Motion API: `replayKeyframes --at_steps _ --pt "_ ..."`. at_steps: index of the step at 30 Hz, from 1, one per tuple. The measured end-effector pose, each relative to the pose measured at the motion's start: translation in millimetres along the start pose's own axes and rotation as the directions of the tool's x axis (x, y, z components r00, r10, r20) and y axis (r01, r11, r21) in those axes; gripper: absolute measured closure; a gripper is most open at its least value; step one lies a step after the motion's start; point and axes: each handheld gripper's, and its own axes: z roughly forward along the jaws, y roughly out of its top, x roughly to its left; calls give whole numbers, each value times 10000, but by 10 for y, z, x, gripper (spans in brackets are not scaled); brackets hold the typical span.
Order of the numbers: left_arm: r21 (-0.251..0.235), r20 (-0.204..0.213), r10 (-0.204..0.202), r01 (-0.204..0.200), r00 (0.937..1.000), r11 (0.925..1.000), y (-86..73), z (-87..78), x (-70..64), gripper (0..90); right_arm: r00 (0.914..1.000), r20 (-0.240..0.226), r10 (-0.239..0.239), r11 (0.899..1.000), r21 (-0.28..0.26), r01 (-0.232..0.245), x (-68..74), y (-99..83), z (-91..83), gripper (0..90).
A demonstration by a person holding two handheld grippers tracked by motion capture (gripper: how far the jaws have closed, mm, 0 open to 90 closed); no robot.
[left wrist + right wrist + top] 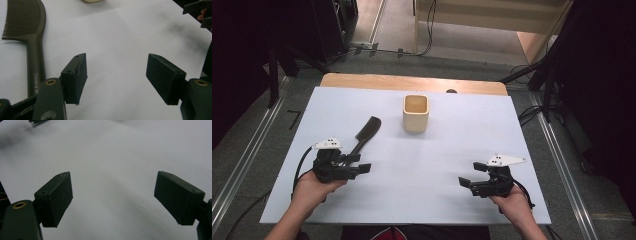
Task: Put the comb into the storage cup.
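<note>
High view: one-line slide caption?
Open left gripper beside dark comb; right gripper open; beige cup beyond.

Bright white sheet amid dark surroundings, soft in every view.

Lit evenly from overhead across the white table sheet (422,165), with black falling off to both sides and beyond the far edge. Faint, soft shadows only: a grey smudge under the left gripper (358,163) and beside the cup (416,113) beyond it. No hard glare. Coarse and low in detail from above. Blurred at close range on the jaws of the right gripper (113,197); sharper on the comb (30,30) left of the left jaws, teeth and small lettering legible. Diffuse grey shading toward the upper corners.
</note>
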Motion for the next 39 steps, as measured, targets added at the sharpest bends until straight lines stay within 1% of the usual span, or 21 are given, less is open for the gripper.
replayKeyframes --at_steps 1,2,3,5,6,8,11,13,14,16,18,19,20,23,26,29,30,32,33,35,39 --pt "2 48 45 -45 10000 10000 -19 -8 -12 326 10000 -3 0 10000 3 0 0 0 1 136" --pt "22 35 198 -198 9998 9998 -43 -18 -30 319 10000 -3 4 10000 6 -4 1 0 0 136" --pt "22 35 198 -198 9998 9998 -43 -18 -30 313 10000 -3 4 10000 6 -4 1 0 0 136" --pt "27 34 377 -377 9993 9993 -69 -29 -48 312 10000 -5 1 10000 27 -1 2 -1 -1 136" --pt "-6 40 395 -395 9992 9992 -80 -30 -56 312 10000 -21 9 10000 45 -9 2 -2 0 136" --pt "105 147 369 -370 9992 9993 -84 -32 -59 312 10000 -13 30 10000 74 -30 3 -1 2 135" --pt "145 107 502 -504 9987 9986 -77 -32 -64 312 10000 -21 56 10000 73 -55 6 -1 3 136" --pt "106 70 524 -525 9986 9986 -67 -36 -64 308 10000 -33 38 9999 99 -38 6 -1 3 136" --pt "46 68 505 -506 9987 9987 -64 -38 -63 287 10000 -29 36 9999 103 -35 6 -2 3 136" --pt "22 16 516 -516 9987 9987 -49 -58 -47 281 10000 -32 41 9999 100 -41 5 -2 5 136" --pt "85 -272 734 -732 9969 9973 -25 -95 -38 277 10000 -29 43 9999 101 -42 6 -2 5 136" --pt "-12 -404 828 -829 9957 9966 -18 -113 -32 277 10000 -33 44 9999 102 -43 7 -2 5 136" --pt "-76 -462 819 -823 9956 9966 -12 -127 -25 277 10000 -33 47 9999 101 -47 8 -2 5 136" --pt "-258 -636 577 -594 9963 9979 10 -174 31 253 10000 -41 50 9999 103 -49 8 -1 6 136" --pt "-190 -854 505 -523 9951 9985 21 -202 73 248 10000 -49 47 9999 101 -47 8 -1 6 136" --pt "-301 -1047 310 -343 9940 9990 30 -222 112 226 10000 -48 43 9999 95 -42 8 -1 7 136" --pt "-269 -1053 321 -351 9939 9990 35 -227 123 226 10000 -46 48 9999 99 -47 9 -1 8 136" --pt "-314 -1208 321 -361 9922 9989 40 -225 145 221 10000 -44 39 9999 104 -39 8 -1 10 136" --pt "-210 -1250 285 -313 9917 9993 46 -222 163 220 10000 -43 41 9999 104 -41 8 -1 10 136" --pt "-61 -1328 378 -389 9904 9992 55 -205 195 220 10000 -31 55 9999 101 -55 8 -1 11 136" --pt "-77 -1695 166 -181 9854 9998 104 -156 256 220 10000 1 54 9999 109 -54 5 0 16 136"
